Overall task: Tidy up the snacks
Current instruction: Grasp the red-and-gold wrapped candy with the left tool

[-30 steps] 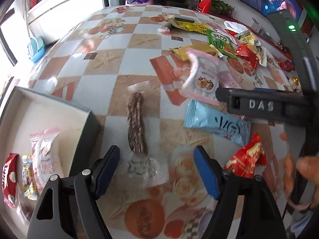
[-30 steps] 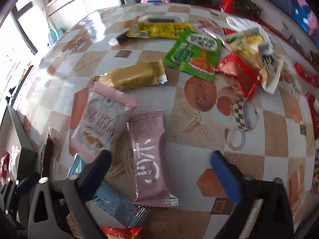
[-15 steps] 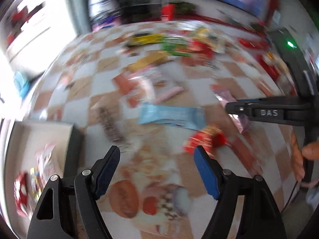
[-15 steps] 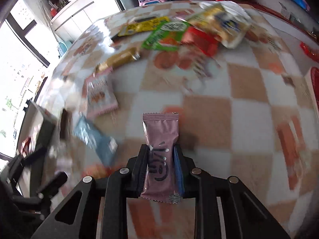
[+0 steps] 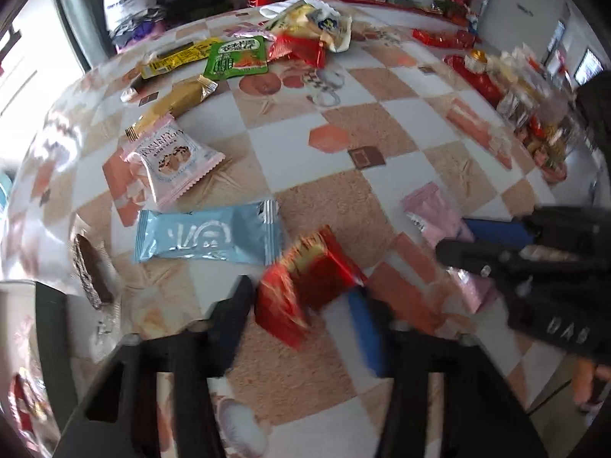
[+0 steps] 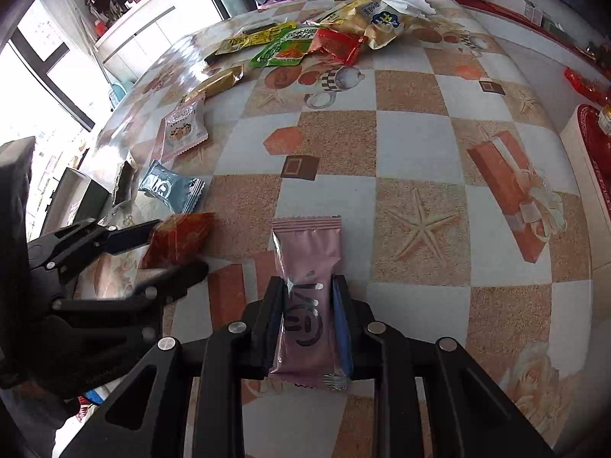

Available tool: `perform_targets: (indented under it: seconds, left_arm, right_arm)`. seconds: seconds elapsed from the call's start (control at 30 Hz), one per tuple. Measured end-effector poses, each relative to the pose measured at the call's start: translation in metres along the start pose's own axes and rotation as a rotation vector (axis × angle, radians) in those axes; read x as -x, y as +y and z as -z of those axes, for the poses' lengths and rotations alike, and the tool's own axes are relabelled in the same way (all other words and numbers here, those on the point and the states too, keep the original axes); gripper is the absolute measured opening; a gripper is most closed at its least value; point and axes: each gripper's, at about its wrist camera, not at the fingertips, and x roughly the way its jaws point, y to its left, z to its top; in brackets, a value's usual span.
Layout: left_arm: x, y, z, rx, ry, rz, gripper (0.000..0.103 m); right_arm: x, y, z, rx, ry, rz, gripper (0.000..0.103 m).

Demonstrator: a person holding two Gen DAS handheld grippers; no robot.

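Observation:
My right gripper [image 6: 307, 320] is shut on a pink snack bar [image 6: 309, 267], held above the table; it also shows in the left wrist view [image 5: 439, 217]. My left gripper [image 5: 301, 305] is open, its fingers either side of a red snack packet [image 5: 305, 286] that looks tilted up between them; the view is blurred and contact is unclear. The packet also shows in the right wrist view [image 6: 179, 238]. A blue bar [image 5: 206, 236], a pink cookie packet [image 5: 172, 160] and a dark brown bar [image 5: 89, 267] lie on the table.
A box [image 5: 46, 328] with snacks inside stands at the lower left. A pile of snacks [image 5: 267, 49] lies at the far side. More packets and a red tray [image 5: 515, 91] line the right edge. The tablecloth [image 6: 416, 152] is checkered.
My right gripper closed on the pink bar and lifted it to the right. My left gripper swung right from the brown bar to the red packet and is narrowing around it.

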Motion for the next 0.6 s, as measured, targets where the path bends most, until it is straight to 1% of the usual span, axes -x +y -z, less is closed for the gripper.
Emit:
perform_targets:
  seconds: [0.03, 0.1, 0.13, 0.17, 0.2, 0.23, 0.27, 0.37, 0.43, 0.47, 0.53, 0.57, 0.6]
  left_arm:
    - [0.0, 0.0, 0.0, 0.009, 0.002, -0.006, 0.045]
    - [0.002, 0.0, 0.003, 0.019, -0.004, -0.016, 0.04]
    - [0.004, 0.001, 0.006, 0.024, -0.006, -0.023, 0.04]
    - [0.006, 0.001, 0.01, 0.032, -0.008, -0.028, 0.04]
    - [0.009, 0.002, 0.016, 0.04, -0.013, -0.031, 0.04]
    - [0.012, 0.003, 0.023, 0.044, -0.018, -0.034, 0.04]
    - [0.015, 0.004, 0.03, 0.049, -0.024, -0.041, 0.04]
    - [0.024, 0.01, 0.053, 0.081, -0.042, -0.05, 0.04]
    - [0.032, 0.015, 0.07, 0.104, -0.056, -0.069, 0.04]
    - [0.034, 0.018, 0.076, 0.118, -0.06, -0.072, 0.04]
    - [0.039, 0.025, 0.085, 0.15, -0.067, -0.07, 0.04]
    - [0.04, 0.027, 0.088, 0.161, -0.07, -0.069, 0.04]
    - [0.041, 0.03, 0.089, 0.173, -0.072, -0.067, 0.04]
  right_arm:
    - [0.0, 0.001, 0.0, 0.01, 0.002, 0.005, 0.027]
    - [-0.001, 0.005, 0.0, 0.025, 0.007, 0.015, 0.028]
    - [-0.004, 0.008, -0.002, 0.031, 0.009, 0.015, 0.03]
    - [-0.004, 0.01, -0.002, 0.036, 0.01, 0.01, 0.036]
    - [-0.004, 0.014, -0.001, 0.048, 0.012, 0.006, 0.054]
    - [-0.006, 0.018, 0.0, 0.061, 0.021, 0.026, 0.067]
    - [-0.008, 0.023, 0.004, 0.085, 0.025, 0.066, 0.079]
    - [-0.014, 0.037, 0.013, 0.161, 0.01, 0.148, 0.079]
    - [-0.014, 0.041, 0.018, 0.173, -0.002, 0.165, 0.079]
    - [-0.013, 0.043, 0.019, 0.172, -0.004, 0.168, 0.076]
    - [-0.009, 0.045, 0.02, 0.169, -0.013, 0.165, 0.059]
    - [-0.008, 0.046, 0.02, 0.164, -0.012, 0.165, 0.036]
    - [-0.006, 0.046, 0.02, 0.149, -0.007, 0.15, 0.027]
